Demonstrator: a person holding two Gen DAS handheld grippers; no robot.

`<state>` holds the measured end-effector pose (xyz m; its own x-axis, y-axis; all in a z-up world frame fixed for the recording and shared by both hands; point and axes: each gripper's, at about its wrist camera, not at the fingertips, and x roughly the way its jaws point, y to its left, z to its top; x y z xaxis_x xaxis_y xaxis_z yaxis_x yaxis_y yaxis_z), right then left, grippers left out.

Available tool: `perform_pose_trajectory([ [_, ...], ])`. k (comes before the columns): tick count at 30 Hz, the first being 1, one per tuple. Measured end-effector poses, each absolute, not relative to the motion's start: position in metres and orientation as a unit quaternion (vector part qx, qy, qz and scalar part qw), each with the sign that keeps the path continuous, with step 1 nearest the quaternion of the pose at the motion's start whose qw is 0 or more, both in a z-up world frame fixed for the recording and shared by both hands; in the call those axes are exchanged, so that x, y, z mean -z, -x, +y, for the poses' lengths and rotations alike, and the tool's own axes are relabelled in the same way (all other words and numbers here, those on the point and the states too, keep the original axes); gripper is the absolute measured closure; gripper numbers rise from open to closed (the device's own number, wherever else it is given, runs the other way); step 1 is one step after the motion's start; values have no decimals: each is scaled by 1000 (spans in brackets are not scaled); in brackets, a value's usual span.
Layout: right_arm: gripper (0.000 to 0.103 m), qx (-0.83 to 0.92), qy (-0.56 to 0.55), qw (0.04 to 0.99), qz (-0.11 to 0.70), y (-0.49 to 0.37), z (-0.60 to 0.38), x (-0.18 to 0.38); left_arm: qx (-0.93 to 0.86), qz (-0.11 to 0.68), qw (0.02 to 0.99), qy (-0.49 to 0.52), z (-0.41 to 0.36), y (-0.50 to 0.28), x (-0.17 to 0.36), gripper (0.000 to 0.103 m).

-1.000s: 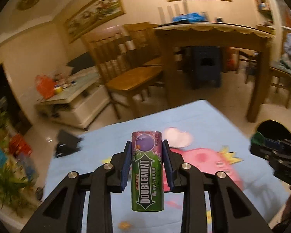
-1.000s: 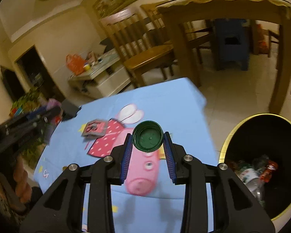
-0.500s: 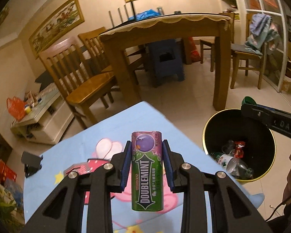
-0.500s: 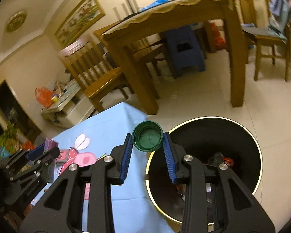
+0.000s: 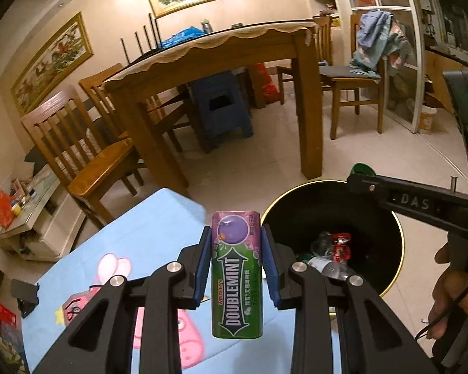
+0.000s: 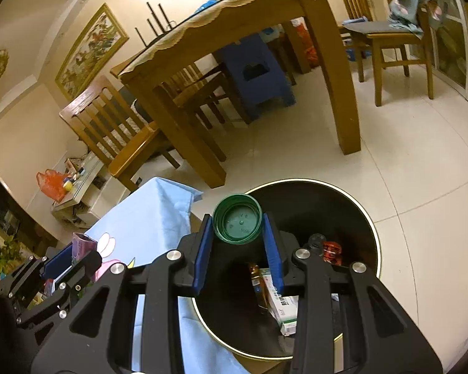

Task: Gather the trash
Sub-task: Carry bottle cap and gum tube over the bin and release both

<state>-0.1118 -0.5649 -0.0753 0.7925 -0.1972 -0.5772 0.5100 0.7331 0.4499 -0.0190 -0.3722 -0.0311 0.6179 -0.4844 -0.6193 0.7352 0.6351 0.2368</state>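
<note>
The left gripper [image 5: 236, 261] has its blue pads pressed against the two sides of a Doublemint gum container [image 5: 236, 275], which stands upright between them, purple end up, above the edge of the blue cartoon-print tablecloth [image 5: 146, 233]. The right gripper [image 6: 237, 243] is clamped on a green bottle cap [image 6: 237, 219], its hollow side facing the camera, and hangs over the mouth of the black trash bin [image 6: 363, 218]. The bin stands on the pale tiled floor just beside the cloth-covered table, its rim a thin gold ring. Inside it lie a clear plastic bottle [image 5: 326, 263], a red wrapper [image 5: 341, 246] and a white carton [image 6: 282, 307]; what looks like a small brown bottle beside the carton is too dark to name with confidence. From the left wrist view, a hand [image 5: 455, 299] grips the right tool's handle above the bin. Beyond stand a wooden dining table [image 5: 221, 59] and chairs.
</note>
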Motion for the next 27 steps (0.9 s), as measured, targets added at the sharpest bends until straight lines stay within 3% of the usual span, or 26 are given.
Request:
perform_pose_trajectory([
  [8, 70, 215, -324, 885, 257, 115, -572, 81, 371, 265, 855, -249, -397, 22, 42, 74],
  [10, 61, 229, -328, 878, 263, 117, -575, 84, 375, 267, 852, -251, -402, 22, 45, 74],
  [11, 46, 230, -333, 876, 264, 117, -575, 85, 376, 268, 851, -251, -404, 23, 46, 74],
  [20, 41, 251, -343, 873, 238, 131, -579, 80, 384, 275, 843, -257, -417, 20, 56, 72],
  [21, 39, 257, -343, 873, 234, 134, -579, 79, 386, 273, 843, -258, -418, 21, 57, 70],
  [23, 36, 266, -345, 871, 225, 140, -582, 78, 390, 265, 843, -259, -422, 23, 56, 54],
  [27, 35, 276, -348, 870, 215, 147, -585, 77, 398, 258, 843, -255, -422, 27, 52, 50],
])
